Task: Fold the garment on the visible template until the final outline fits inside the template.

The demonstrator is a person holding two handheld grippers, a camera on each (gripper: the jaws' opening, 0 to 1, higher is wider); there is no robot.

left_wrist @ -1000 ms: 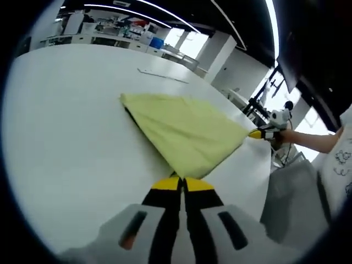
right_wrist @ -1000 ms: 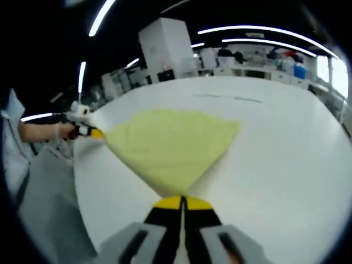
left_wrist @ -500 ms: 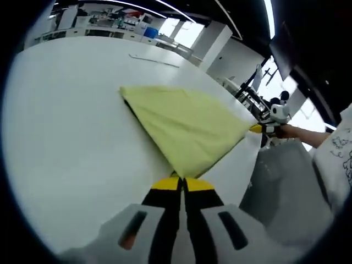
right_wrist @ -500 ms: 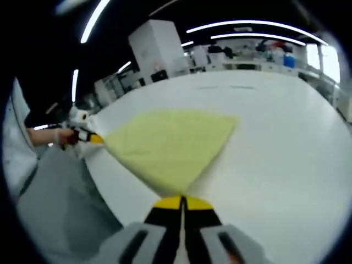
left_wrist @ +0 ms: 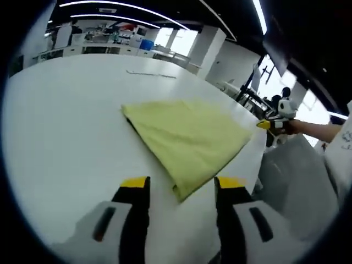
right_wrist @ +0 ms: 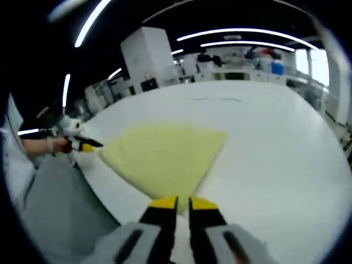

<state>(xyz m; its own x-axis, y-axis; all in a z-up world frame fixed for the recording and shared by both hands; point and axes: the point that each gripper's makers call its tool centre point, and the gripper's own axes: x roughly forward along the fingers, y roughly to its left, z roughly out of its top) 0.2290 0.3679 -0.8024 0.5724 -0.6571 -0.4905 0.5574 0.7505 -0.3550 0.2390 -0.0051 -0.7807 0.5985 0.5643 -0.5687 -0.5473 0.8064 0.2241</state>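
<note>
White round table [left_wrist: 60,137] in a lab; folded pale-yellow cloth garment [left_wrist: 190,135] lies flat just ahead of left gripper [left_wrist: 181,187], jaws wide apart, corner between them; right gripper [right_wrist: 183,204] slightly parted, barely off the near corner; fold looks done; template fit unclear

Both views look low across the garment [left_wrist: 190,137] from neighbouring corners.

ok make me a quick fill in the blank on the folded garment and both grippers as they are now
1. The folded garment is ____ in colour.
2. It lies on a ____ table.
3. The left gripper has its jaws spread ____, the garment's corner between them.
4. The right gripper has jaws tipped in ____.

Missing words: yellow; white; open; yellow
</note>
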